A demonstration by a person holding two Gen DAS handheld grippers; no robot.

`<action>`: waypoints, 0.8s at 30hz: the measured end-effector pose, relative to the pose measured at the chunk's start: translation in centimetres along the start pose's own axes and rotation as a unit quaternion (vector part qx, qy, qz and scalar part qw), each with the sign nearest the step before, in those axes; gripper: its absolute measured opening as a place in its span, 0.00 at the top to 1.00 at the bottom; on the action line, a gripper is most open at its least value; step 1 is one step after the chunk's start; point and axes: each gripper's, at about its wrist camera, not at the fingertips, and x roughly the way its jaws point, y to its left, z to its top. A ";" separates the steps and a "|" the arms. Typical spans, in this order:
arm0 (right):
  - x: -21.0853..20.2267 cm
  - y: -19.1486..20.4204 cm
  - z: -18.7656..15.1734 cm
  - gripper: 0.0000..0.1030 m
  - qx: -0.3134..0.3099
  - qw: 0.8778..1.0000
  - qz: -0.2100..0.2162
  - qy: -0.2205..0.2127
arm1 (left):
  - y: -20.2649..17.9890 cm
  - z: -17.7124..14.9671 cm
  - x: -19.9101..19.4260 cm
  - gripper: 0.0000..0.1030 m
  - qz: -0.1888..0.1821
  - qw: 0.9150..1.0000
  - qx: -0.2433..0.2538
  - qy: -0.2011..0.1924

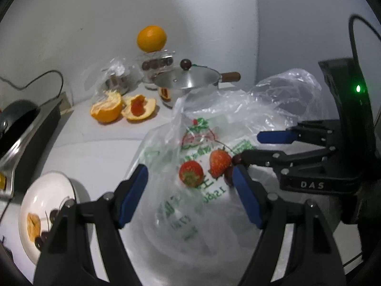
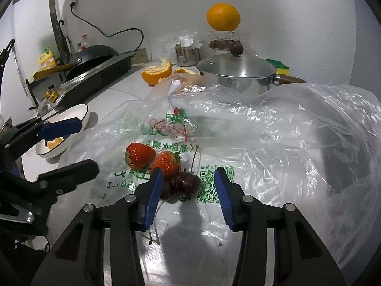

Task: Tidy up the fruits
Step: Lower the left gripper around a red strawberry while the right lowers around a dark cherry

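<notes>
Two strawberries (image 1: 191, 173) (image 1: 219, 162) lie on a clear printed plastic bag (image 1: 190, 214), with dark cherries (image 2: 187, 183) beside them. My left gripper (image 1: 190, 186) is open, jaws wide on either side of the strawberries. My right gripper (image 2: 188, 183) is open around the cherries, close above the bag; it shows in the left wrist view (image 1: 247, 147). The strawberries (image 2: 140, 155) (image 2: 167, 163) lie just beyond my right gripper's left finger. A white bowl (image 1: 47, 190) at the left holds an orange piece and cherries.
A steel pot with lid (image 2: 238, 71) stands behind the bag. Peeled orange halves (image 1: 107, 109) lie near it. A whole orange (image 1: 151, 38) sits on a glass stand. A stove with a black pan (image 2: 95, 57) is at the left.
</notes>
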 end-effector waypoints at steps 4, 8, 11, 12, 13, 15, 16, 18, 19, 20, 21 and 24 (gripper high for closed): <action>0.5 -0.2 0.1 0.55 0.002 1.000 0.007 0.003 | -0.1 0.3 1.4 0.29 0.003 1.000 0.018 0.003; 1.0 -0.6 0.0 0.55 0.008 1.000 0.009 0.007 | -0.1 0.2 3.0 0.43 0.017 0.999 0.039 0.016; 1.2 -1.0 0.0 0.55 0.016 1.000 0.014 0.008 | 0.0 0.1 3.9 0.48 0.020 0.998 0.049 0.024; 1.3 -1.1 0.0 0.55 0.018 1.000 0.016 0.010 | 0.0 0.0 4.0 0.49 0.019 0.998 0.052 0.026; 1.3 -1.1 0.0 0.55 0.020 1.000 0.018 0.009 | 0.0 0.0 4.3 0.49 0.018 0.998 0.054 0.027; 1.4 -1.2 0.1 0.55 0.022 0.999 0.022 0.009 | -0.1 0.1 4.6 0.50 0.015 0.998 0.058 0.030; 1.4 -1.3 0.1 0.55 0.022 0.999 0.023 0.010 | -0.1 0.1 4.8 0.52 0.014 0.998 0.061 0.032; 1.6 -1.3 0.1 0.55 0.025 0.999 0.026 0.012 | -0.2 0.0 5.1 0.54 0.014 0.997 0.067 0.036; 1.6 -1.4 0.1 0.55 0.027 0.999 0.028 0.013 | -0.3 0.0 5.3 0.55 0.013 0.997 0.070 0.038; 1.7 -1.4 0.2 0.57 0.028 0.999 0.028 0.015 | -0.3 -0.1 5.4 0.55 0.013 0.996 0.072 0.041; 1.8 -1.4 0.2 0.62 0.030 0.999 0.028 0.017 | -0.4 -0.2 5.6 0.56 0.013 0.996 0.073 0.043; 2.0 -1.5 0.2 0.63 0.036 0.999 0.029 0.022 | -0.6 -0.4 6.0 0.56 0.016 0.995 0.084 0.046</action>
